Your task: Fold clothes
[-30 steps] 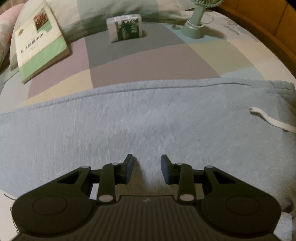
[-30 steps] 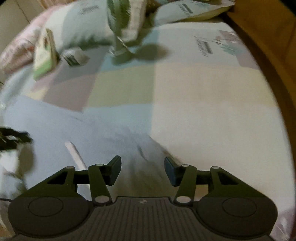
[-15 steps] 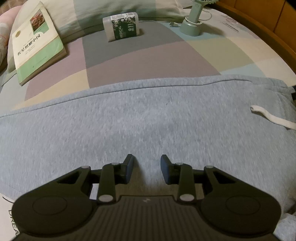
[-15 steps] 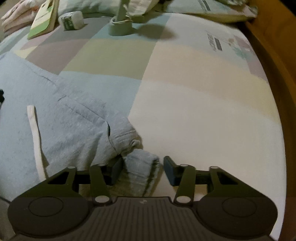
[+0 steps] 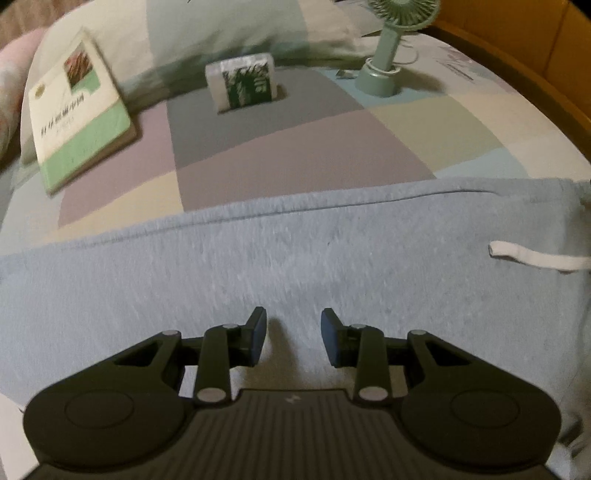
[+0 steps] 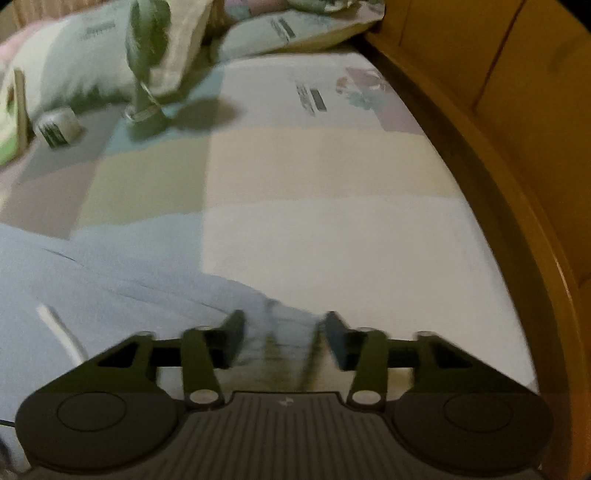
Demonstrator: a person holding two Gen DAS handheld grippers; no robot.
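Fingers on the left gripper (image 5: 293, 338) are spread apart with nothing between them, black blocky pads hovering low over the sweatpants (image 5: 295, 266); can't tell if they actually touch the fabric. The pants are pale blue-grey fleece, soft and a bit heathered, spread flat across the bed (image 5: 295, 147) ahead of and under the fingers, with a long seam running along the far edge. Off to the right of those fingers a flat white drawstring (image 5: 539, 258) lies on the cloth.

Right gripper (image 6: 282, 334) has its fingers parted too, and a bunched, ribbed bit of the pants (image 6: 110, 280) sits in the gap between them. That view is motion-blurred, so I can't say whether the pads are pressing it. The cloth runs off to the left from there, drawstring (image 6: 61, 330) included.

Past the left fingers, on the pastel patchwork sheet: a green-and-white paperback (image 5: 79, 118) propped at a tilt far left, a small white-and-green packet (image 5: 243, 81) straight ahead, and a mint desk fan (image 5: 384, 55) upright on a round base to the right. Puffy pillows (image 6: 280, 33) sit at the far end, and a curved wooden bed frame (image 6: 517, 184) runs down the right side.
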